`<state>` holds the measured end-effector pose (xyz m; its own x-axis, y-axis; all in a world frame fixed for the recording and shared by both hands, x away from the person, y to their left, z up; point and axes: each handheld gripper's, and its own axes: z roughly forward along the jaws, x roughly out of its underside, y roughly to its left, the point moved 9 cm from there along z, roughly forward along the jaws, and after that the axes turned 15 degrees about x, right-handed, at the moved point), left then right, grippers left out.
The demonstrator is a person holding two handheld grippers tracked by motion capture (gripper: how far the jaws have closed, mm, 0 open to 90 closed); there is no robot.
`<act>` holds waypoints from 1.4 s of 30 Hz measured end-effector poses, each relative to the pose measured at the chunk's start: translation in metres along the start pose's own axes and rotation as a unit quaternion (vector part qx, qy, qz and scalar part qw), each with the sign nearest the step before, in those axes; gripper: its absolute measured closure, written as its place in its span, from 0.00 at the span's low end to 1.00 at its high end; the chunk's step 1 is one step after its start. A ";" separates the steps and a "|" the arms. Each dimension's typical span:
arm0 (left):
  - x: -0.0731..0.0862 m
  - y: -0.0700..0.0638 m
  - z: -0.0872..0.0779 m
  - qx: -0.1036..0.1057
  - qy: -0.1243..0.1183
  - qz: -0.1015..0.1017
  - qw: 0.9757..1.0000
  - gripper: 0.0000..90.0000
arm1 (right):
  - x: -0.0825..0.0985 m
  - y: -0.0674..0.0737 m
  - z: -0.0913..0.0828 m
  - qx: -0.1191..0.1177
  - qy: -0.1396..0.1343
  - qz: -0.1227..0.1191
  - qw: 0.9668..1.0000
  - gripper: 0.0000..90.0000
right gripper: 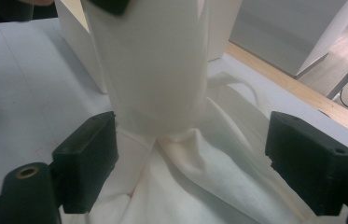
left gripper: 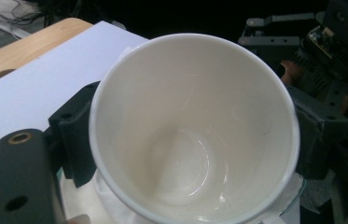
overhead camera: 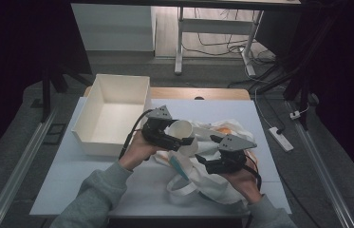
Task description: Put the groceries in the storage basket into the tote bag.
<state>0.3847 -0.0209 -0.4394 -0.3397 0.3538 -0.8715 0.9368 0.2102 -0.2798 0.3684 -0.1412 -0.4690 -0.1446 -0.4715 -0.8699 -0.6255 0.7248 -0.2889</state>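
The high view is running dim overall, with deep black swallowing both side margins, while light is falling from above onto the white table [overhead camera: 94,180] and is brightening the floor strip at the top. The picture is looking soft and low in detail, and the white box [overhead camera: 117,90] is nearing overexposure. In the left gripper view, the cup [left gripper: 195,126] is sitting close and slightly soft, faint glare is ringing its bottom, and the background is sinking into darkness. In the right gripper view, the pale cloth [right gripper: 199,182] is showing gentle grey shadows in its folds, and the near jaws are blurring at the lower corners.
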 end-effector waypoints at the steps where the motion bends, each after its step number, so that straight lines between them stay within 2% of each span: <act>1: 0.000 0.000 0.002 0.001 0.002 0.001 1.000 0.21 | -0.001 0.001 0.001 0.001 0.001 -0.002 1.000 0.16; 6: 0.003 -0.003 0.012 0.006 0.013 0.003 1.000 0.21 | -0.003 0.008 0.006 0.000 0.005 -0.009 1.000 0.13; 15: 0.004 -0.011 0.025 0.021 0.024 0.009 0.999 0.21 | -0.007 0.021 0.017 0.001 0.003 -0.023 1.000 0.12; 19: 0.006 -0.014 0.031 0.024 0.035 0.016 0.999 0.21 | -0.008 0.023 0.019 -0.002 -0.002 -0.026 1.000 0.17; 21: 0.006 -0.014 0.032 0.020 0.040 0.019 0.999 0.21 | -0.008 0.024 0.018 -0.006 -0.003 -0.027 1.000 0.23; 26: 0.007 -0.013 0.033 0.020 0.040 0.019 0.999 0.20 | -0.006 0.025 0.018 -0.004 0.000 -0.034 0.999 0.24; 30: 0.005 -0.013 0.027 0.012 0.032 0.024 0.999 0.13 | -0.004 0.022 0.019 0.007 0.004 -0.036 0.999 0.24; 33: 0.001 -0.013 0.017 0.009 0.019 0.026 0.999 0.12 | 0.000 0.015 0.019 0.013 0.009 -0.029 0.999 0.24; 38: -0.002 -0.008 -0.003 -0.005 0.001 0.025 1.000 0.12 | 0.003 -0.003 0.016 0.035 0.008 -0.013 0.999 0.24; 42: -0.002 0.000 -0.018 -0.026 -0.008 0.018 0.999 0.13 | 0.004 -0.018 0.012 0.053 0.005 0.005 0.999 0.24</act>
<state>0.3839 -0.0052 -0.4306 -0.3046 0.3475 -0.8868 0.9424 0.2451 -0.2277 0.3885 -0.1506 -0.4724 -0.1587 -0.4692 -0.8687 -0.5396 0.7780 -0.3217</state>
